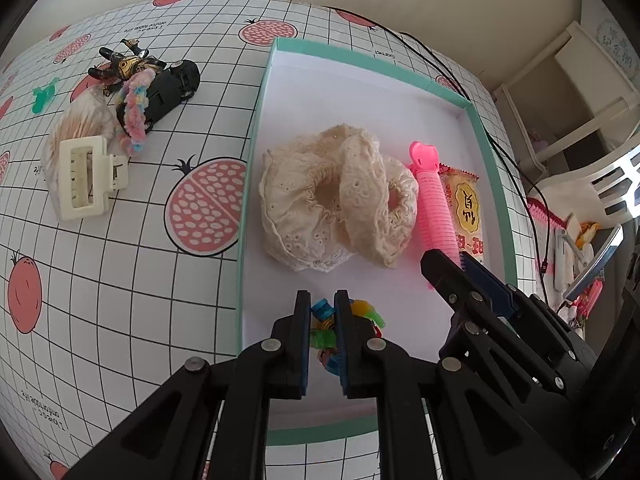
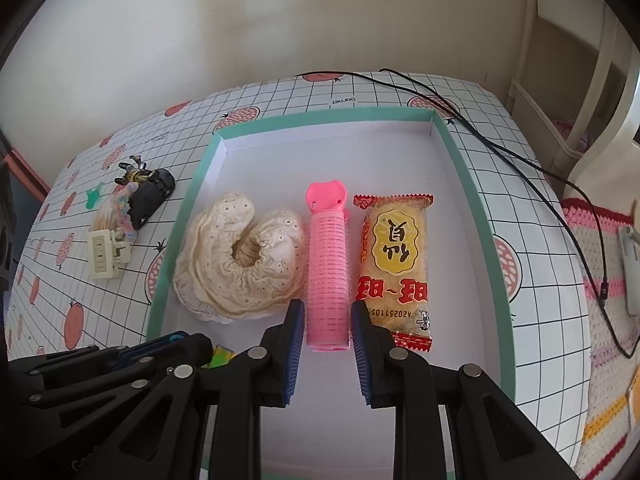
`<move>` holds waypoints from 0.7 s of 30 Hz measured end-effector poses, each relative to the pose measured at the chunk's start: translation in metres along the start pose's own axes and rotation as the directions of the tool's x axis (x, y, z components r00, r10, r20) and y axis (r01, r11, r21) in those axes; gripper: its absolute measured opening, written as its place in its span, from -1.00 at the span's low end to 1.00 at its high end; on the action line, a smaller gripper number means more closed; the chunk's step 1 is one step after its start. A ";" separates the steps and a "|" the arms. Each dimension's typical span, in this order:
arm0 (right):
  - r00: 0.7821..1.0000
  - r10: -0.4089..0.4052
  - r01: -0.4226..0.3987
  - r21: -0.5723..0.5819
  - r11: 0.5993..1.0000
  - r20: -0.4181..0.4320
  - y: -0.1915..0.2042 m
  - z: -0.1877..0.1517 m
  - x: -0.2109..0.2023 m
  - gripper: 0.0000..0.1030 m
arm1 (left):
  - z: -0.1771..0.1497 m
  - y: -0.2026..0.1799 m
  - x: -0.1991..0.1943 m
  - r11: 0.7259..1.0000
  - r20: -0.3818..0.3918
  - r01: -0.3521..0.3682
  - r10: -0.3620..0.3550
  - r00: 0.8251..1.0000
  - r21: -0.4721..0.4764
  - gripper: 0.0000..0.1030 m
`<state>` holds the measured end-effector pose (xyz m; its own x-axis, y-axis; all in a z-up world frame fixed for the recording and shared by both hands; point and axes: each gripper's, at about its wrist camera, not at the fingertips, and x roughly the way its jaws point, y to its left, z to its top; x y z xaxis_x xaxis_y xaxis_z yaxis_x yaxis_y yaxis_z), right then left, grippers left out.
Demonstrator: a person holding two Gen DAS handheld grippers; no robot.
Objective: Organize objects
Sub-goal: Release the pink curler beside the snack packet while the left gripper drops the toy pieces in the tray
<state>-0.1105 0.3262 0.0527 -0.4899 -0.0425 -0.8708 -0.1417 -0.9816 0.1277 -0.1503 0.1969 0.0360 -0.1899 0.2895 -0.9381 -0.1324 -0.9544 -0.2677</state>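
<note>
Both grippers are working inside the teal-rimmed box (image 2: 460, 168) on the fruit-print tablecloth (image 1: 120, 260). The left gripper (image 1: 323, 312) has its fingers drawn close on a small cluster of bright plastic clips (image 1: 362, 310) at the box's near edge; it looks clamped on them, low over the white floor, so I read this as a placing step just before release. The right gripper (image 2: 327, 322) has its fingers apart, straddling the near end of the pink hair roller (image 2: 326, 264), which lies flat between the cream lace scrunchies (image 2: 240, 264) and the snack packet (image 2: 394, 264); neither pad visibly touches it. Outside the box, well to the left, a cream claw clip (image 1: 86, 178), a pastel fuzzy scrunchie (image 1: 134, 114), a black toy car (image 1: 174, 88) and a green clip (image 1: 42, 94) wait in a loose pile. Next move, I'd judge: open the left fingers, lift clear, then swing out to that pile.
</note>
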 end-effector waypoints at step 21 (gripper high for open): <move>0.999 -0.001 -0.001 0.029 1.000 0.045 0.002 0.002 -0.019 -0.28 | 0.001 0.010 -0.037 0.996 0.046 0.084 -0.082 0.996 -0.032 -0.50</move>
<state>-0.1031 0.3258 0.0699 -0.5283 -0.0333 -0.8484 -0.1667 -0.9757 0.1420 -0.1458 0.1766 0.0678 -0.2232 0.3700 -0.9018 -0.1166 -0.9286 -0.3522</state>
